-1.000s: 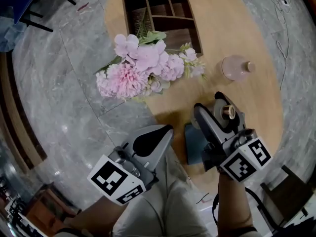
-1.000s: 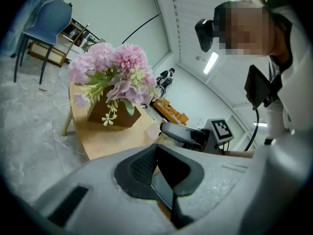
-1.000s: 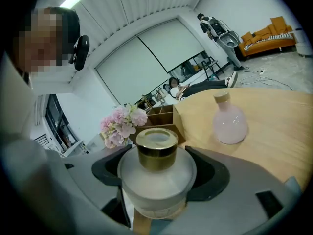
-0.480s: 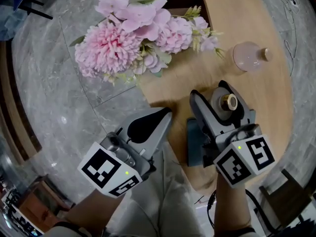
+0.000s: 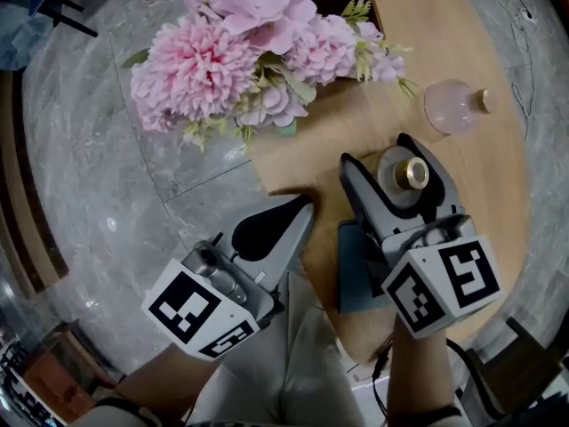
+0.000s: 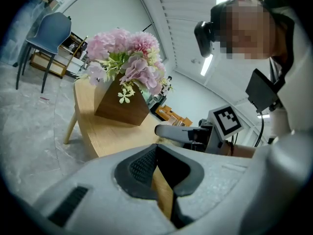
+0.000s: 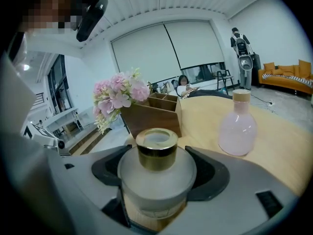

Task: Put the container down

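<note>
— Right gripper (image 5: 377, 153)?
— Clamped on the frosted glass container with gold collar (image 7: 156, 170), over the round wooden table's (image 5: 427, 34) near edge.
— Left gripper (image 5: 302, 205)?
— Jaws together, empty, to its left. A pale pink glass bottle (image 5: 451, 107) stands farther off, right.

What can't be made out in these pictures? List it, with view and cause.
- Base of frosted bottle, touching the table or not: right gripper and head views, covered by the right gripper.
- Wooden organizer: head view, cut by top edge, covered by flowers.
- Blue-grey object: head view, mostly under the right gripper.
</note>
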The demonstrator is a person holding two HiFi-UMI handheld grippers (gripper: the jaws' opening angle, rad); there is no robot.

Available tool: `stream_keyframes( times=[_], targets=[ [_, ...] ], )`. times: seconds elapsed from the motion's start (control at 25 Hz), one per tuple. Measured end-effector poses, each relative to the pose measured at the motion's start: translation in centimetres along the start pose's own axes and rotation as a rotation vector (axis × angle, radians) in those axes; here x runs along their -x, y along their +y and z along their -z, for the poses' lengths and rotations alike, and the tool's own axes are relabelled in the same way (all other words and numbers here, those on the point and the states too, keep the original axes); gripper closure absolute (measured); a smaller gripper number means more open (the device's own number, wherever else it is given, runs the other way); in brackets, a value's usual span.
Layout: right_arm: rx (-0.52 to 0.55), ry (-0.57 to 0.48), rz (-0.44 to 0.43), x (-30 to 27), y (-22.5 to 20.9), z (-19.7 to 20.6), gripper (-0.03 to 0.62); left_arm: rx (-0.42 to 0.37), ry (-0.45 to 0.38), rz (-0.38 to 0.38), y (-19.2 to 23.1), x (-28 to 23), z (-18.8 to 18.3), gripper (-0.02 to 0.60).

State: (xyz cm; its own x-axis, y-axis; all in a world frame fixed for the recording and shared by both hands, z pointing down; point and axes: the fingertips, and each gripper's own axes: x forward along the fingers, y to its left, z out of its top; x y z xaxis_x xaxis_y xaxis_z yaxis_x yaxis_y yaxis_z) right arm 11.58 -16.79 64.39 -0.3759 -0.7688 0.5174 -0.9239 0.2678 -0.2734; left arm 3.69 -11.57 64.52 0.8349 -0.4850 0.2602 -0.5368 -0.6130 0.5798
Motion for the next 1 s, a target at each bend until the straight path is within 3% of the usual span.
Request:
stream_keyframes(
  times=[0.44,1.0],
  targets=[
    [0.145,0.012,-0.008,-1.5,0.9,-0.4,0.25,0.003,-0.028,0.046,0.8,0.0,0.1,0.566],
    [0.31,0.06,0.021,-1.5,1.8,0.9,0.249,0.05,-0.034,0.026,1.0,-0.4,0.0,0.566]
  ],
)
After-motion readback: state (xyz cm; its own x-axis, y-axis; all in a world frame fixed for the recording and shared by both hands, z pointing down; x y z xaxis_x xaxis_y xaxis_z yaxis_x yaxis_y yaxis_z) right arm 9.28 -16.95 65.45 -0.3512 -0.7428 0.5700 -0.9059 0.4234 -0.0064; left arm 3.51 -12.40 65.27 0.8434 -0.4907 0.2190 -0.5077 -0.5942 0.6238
